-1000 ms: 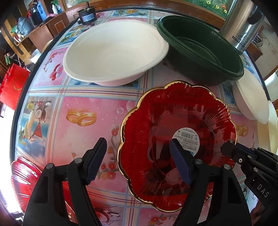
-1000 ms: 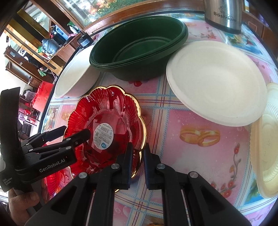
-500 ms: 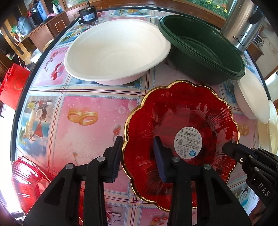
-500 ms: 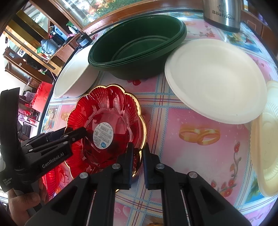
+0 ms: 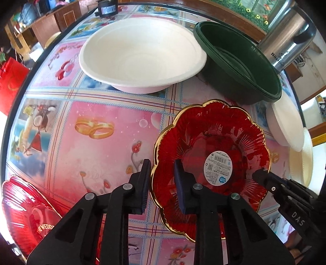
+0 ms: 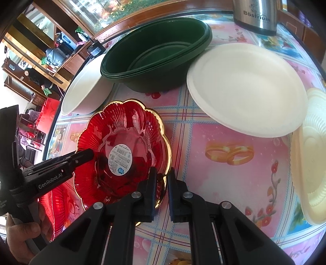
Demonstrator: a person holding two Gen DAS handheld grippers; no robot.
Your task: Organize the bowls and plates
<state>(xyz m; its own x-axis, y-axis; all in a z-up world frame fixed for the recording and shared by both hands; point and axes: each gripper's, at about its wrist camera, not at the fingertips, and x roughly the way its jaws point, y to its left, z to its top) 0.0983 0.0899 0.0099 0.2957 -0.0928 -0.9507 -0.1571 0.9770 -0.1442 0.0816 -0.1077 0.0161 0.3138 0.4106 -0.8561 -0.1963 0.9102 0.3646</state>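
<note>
A red scalloped plate [image 5: 214, 142] with a gold rim and a white sticker is held a little above the table; it also shows in the right wrist view [image 6: 122, 142]. My left gripper [image 5: 162, 187] is shut on its left rim. My right gripper [image 6: 163, 181] is shut on its right rim. A white bowl [image 5: 142, 53] and a stack of dark green bowls [image 5: 240, 61] stand behind. A white plate [image 6: 246, 87] lies to the right.
A second red plate [image 5: 22, 208] lies at the table's near left edge. A cream ribbed plate [image 6: 311, 173] lies at the right edge. A steel kettle [image 6: 256, 14] stands at the back. The round table [image 5: 97, 126] has a pink patterned cloth.
My left gripper has closed from wide open onto the red plate's left rim. The plate has shifted slightly. My right gripper has kept its hold on the right rim.
</note>
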